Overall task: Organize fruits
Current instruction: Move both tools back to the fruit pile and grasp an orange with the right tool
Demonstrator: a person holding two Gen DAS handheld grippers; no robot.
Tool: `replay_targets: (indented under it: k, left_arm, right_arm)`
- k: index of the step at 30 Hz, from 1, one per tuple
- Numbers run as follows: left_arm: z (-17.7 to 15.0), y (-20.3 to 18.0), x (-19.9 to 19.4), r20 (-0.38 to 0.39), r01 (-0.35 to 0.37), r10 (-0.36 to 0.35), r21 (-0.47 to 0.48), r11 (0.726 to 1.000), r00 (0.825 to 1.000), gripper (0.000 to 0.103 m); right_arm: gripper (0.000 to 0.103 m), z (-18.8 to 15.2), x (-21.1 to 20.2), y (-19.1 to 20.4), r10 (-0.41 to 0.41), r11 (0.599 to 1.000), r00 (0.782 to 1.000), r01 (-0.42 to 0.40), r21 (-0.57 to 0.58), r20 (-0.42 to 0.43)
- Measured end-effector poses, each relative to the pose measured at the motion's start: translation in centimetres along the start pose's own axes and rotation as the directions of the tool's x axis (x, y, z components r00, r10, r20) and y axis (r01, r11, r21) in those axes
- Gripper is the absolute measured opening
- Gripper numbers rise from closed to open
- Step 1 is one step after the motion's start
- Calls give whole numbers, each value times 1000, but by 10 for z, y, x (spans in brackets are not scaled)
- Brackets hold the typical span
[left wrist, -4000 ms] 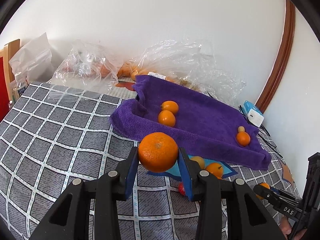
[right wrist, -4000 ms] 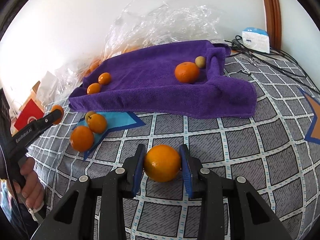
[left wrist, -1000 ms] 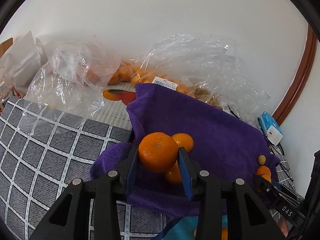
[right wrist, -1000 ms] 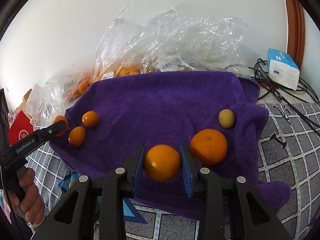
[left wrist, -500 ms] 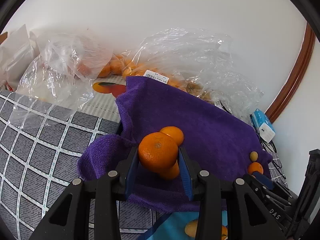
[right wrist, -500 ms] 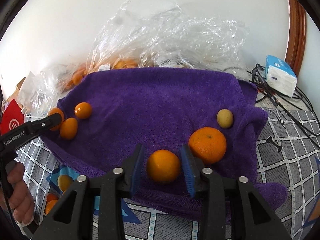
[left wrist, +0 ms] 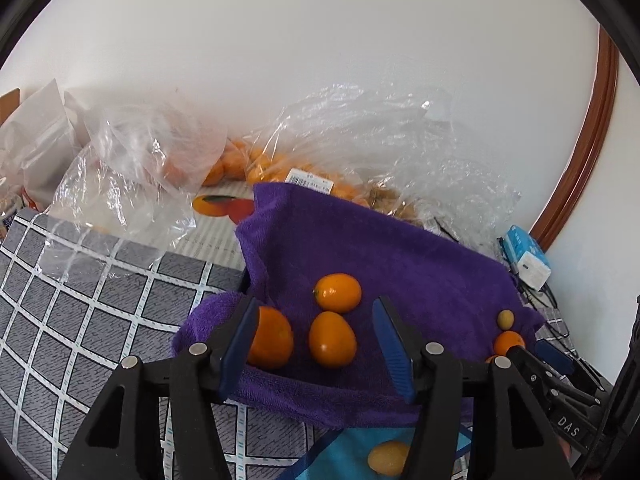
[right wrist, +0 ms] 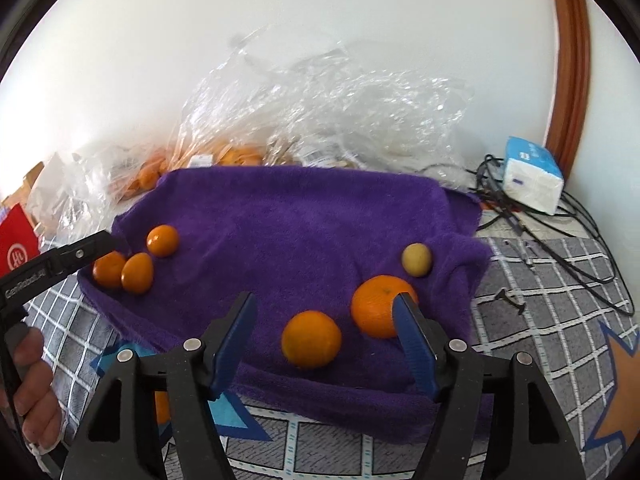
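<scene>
Purple towel [right wrist: 304,216] slopes, so oranges [right wrist: 311,339] freed by both opening grippers [left wrist: 316,344] [right wrist: 326,344], nothing pinched, could roll off.

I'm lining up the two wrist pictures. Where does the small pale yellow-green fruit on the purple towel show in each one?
Left wrist view: the small pale fruit sits at the right, near the towel's far edge, just above an orange.
Right wrist view: it lies right of centre, just above the large orange.
Shared landmark: the purple towel.
</scene>
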State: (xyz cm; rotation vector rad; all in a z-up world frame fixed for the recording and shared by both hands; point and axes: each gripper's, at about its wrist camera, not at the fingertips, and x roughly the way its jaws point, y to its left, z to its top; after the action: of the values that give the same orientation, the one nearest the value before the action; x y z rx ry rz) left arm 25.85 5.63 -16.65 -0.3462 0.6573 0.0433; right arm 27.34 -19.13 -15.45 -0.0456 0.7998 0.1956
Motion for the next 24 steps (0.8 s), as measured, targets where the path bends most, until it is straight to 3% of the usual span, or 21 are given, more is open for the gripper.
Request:
replay_targets:
  k: [5,12,18,22,24]
  left_arm:
    - [6,0,-19,72,-3,4,-8,1000,997,58]
    - [20,0,-56,162,-1,5,-22,1000,987,58]
    - [5,12,-82,85,33,-33,1,999,996,58]
    - [-23,31,-94,32,-43,42,43,998,999,58]
    - [-37,43,-96,-1,-64,64,49,997,998,58]
  right_arm:
    - [70,8,-20,-11,-10,998,999,6,59,52]
    - [70,7,-55,-8,-13,997,998,8,75,56]
    - [70,-7,-76,8,-26,1000,1000,26,13,14]
    - [66,-24,-78,20,-23,1000,1000,23,-8,-1]
    - [56,-35,-77,27,-1,1000,1000,1,-13,-14]
